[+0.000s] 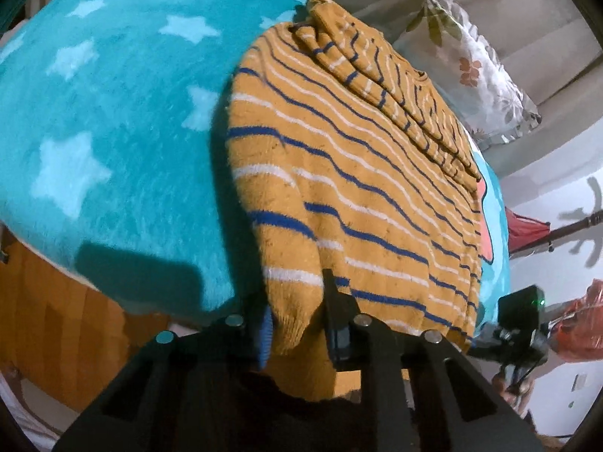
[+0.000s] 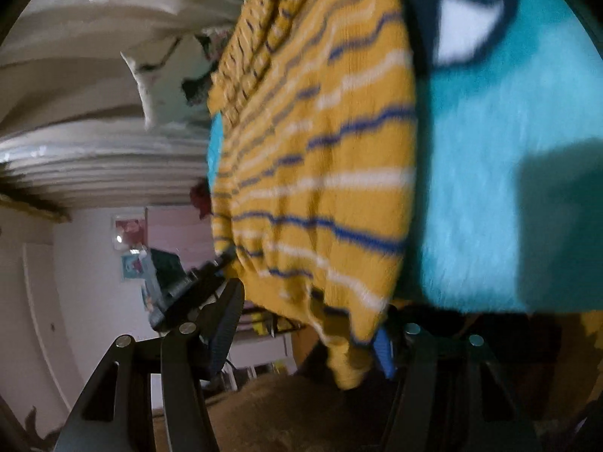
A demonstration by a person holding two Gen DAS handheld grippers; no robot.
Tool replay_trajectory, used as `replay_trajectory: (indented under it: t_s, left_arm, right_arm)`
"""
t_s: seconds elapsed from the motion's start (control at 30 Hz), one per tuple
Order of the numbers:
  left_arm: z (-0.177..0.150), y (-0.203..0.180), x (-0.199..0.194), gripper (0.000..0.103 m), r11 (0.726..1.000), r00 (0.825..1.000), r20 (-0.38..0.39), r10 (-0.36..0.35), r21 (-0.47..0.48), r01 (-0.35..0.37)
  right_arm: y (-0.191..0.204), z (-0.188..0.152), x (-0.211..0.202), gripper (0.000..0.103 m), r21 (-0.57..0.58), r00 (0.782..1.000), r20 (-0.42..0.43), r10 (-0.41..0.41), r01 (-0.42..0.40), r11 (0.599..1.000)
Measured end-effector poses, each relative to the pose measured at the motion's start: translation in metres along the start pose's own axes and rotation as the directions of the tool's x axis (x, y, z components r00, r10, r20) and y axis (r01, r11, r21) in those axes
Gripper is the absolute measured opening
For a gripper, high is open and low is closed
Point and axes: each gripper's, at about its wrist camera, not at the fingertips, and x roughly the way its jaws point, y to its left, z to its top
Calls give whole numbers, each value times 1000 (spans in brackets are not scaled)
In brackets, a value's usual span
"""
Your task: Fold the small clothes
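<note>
Item: small mustard sweater (image 1: 350, 173) with blue and white stripes, spread on a teal star-print blanket (image 1: 113, 120) over the bed; one sleeve laid folded across the far part of the body.
Position: hem end hanging off the near edge of the bed, toward both grippers; far end near a floral pillow (image 1: 471, 64).
Left gripper (image 1: 297, 324): fingers narrow, pinching one hem corner; fabric bunched between them, blue pad just showing beside the knit.
Right gripper (image 2: 305, 335): fingers set wide; the other hem corner draped in the gap and lying against the far finger, not visibly clamped. Blurred view, so grip uncertain; judged loose.
Other gripper in view: seen low at the right edge of the left wrist view, low at the left in the right wrist view, near the hem.
Stage, judged: hem taken up for a fold toward the collar; fold not yet made.
Risk 1: uneven lift. Cause: one corner held, the other free. Result: skewed crease, hem sagging on the right.
Risk 2: slip from the left pinch. Cause: thick, stretchy rib held only at its edge.
Risk 3: folded sleeve dragged open. Cause: pulling the body along the plush blanket instead of lifting.
Risk 4: blanket caught with the knit. Cause: closing low at the bed edge.
</note>
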Motion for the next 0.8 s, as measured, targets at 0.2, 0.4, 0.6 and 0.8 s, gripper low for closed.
replay_trajectory:
  t_s: [0.2,0.4,0.6,0.8]
  left_arm:
    - [0,1,0,20,999,1000,-16,0,-40,0]
    - [0,3,-7,9,995,999,-28,36,-94,-38]
    - [7,-3,-37,9,987,999,38,-1,-160,7]
    - [34,-22,-48,9,986,996,85,-23,-160,36]
  right_arm:
    - [3,0,13,66,-8,999,-35,-5,4,1000]
    - [21,4,21,16,-84,993,-105,-52,43,995]
    - [48,13,0,10,-182,994,-74,-75,61,981]
    - [70,36,-25,9,-197,1000,4,1,0,980]
